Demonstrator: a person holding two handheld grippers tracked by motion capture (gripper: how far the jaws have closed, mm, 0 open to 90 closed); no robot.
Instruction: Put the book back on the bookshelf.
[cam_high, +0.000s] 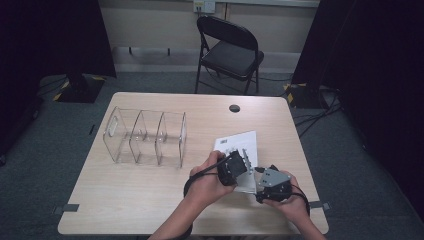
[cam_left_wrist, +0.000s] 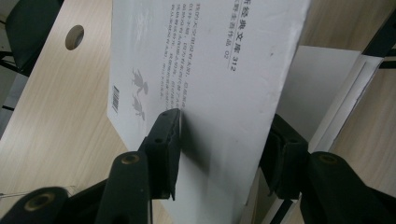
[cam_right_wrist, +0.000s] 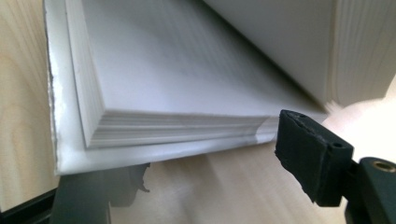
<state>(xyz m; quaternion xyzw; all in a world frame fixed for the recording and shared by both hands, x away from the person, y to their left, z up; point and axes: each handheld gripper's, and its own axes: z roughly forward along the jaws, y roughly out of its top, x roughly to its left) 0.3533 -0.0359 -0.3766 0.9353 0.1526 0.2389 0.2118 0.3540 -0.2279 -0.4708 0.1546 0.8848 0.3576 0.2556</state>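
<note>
The book (cam_left_wrist: 210, 84) sits clamped between my left gripper (cam_left_wrist: 224, 149) jaws — lifted half open off the table (cam_high: 150, 190). My right gripper (cam_right_wrist: 224, 154) has its jaws released around the lower corner of the pages, not yet pinching. The clear organizer (cam_high: 145, 136) stands well apart — filing the book there is, I judge, all still left.

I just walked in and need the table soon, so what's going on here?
A person at a wooden table is working on a white book with a handheld gripper in each hand. The left gripper is clamped across part of the book, lifting the cover side open. The right gripper sits at the edge of the lower page block, one jaw under it, not clearly pinching. A clear plastic organizer stands untouched to the left.
</note>
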